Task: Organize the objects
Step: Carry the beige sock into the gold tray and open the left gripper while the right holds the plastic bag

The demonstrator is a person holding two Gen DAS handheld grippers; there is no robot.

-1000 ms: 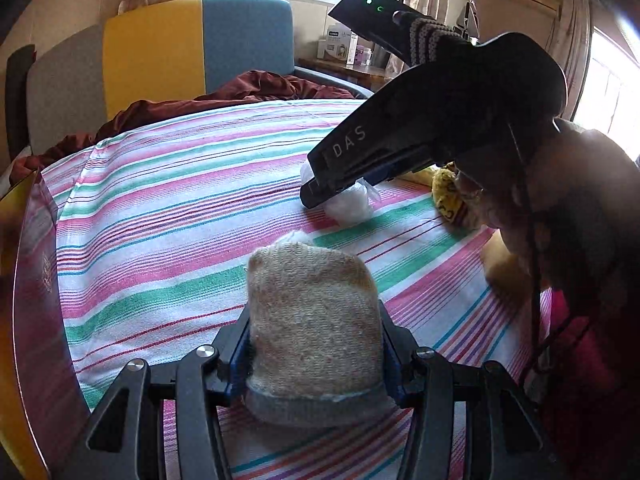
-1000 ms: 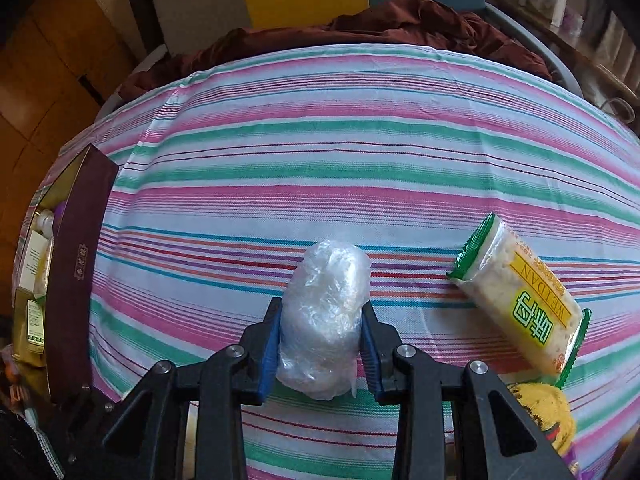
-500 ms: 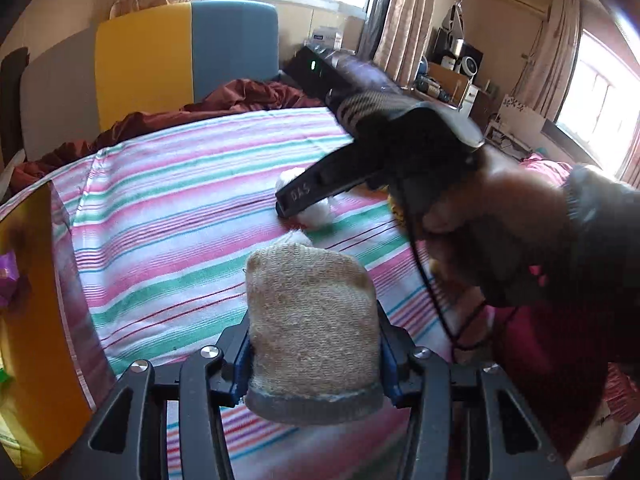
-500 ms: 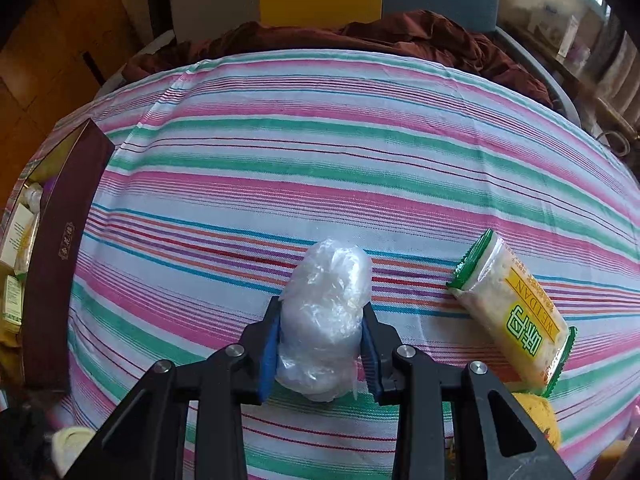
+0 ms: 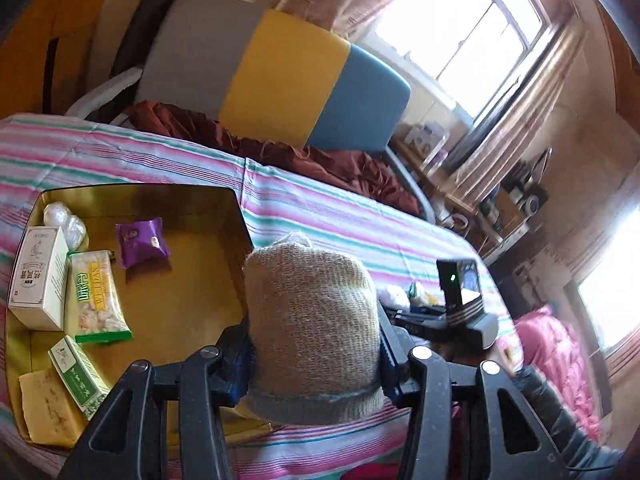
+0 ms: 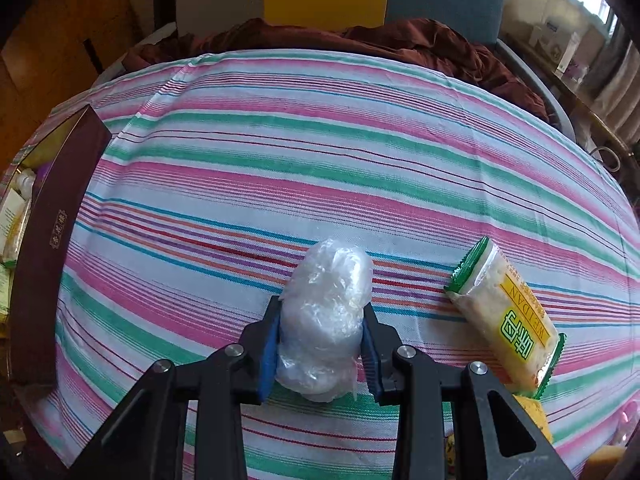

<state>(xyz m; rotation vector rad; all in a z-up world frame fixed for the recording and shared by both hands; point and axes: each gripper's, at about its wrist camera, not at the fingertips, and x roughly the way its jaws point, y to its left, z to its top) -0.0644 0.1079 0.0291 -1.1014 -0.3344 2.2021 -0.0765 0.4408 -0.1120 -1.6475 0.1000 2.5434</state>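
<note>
While the left tool [image 5: 314, 354] hangs raised beside an open gold-lined box [image 5: 188, 292], its jaws are clamped on a rolled beige knitted sock [image 5: 312, 328], which stands upright between the blue pads. Those jaws have just closed a little further on the sock. Inside the box lie a purple snack packet [image 5: 141, 241], a white carton [image 5: 38, 276], a green-edged cracker pack [image 5: 96, 296], a small green-and-white box [image 5: 78, 376], a yellow sponge-like block [image 5: 48, 410] and a clear plastic bundle [image 5: 66, 222]. The box rests on a surface covered with a pink, green and white striped cloth [image 6: 320, 168].

Further along that cloth, the right tool [image 6: 320, 338] points steeply downward, its jaws pressed tight against a crumpled clear plastic bag [image 6: 326, 320], which sits on the cloth. Just to its right lies a second cracker pack [image 6: 508, 312] with green ends. The box's dark maroon outer wall [image 6: 52, 240] stands at the far left edge. A chair with grey, yellow and blue panels [image 5: 280, 80] stands behind, with dark red fabric [image 5: 280, 152] bunched at its foot.
</note>
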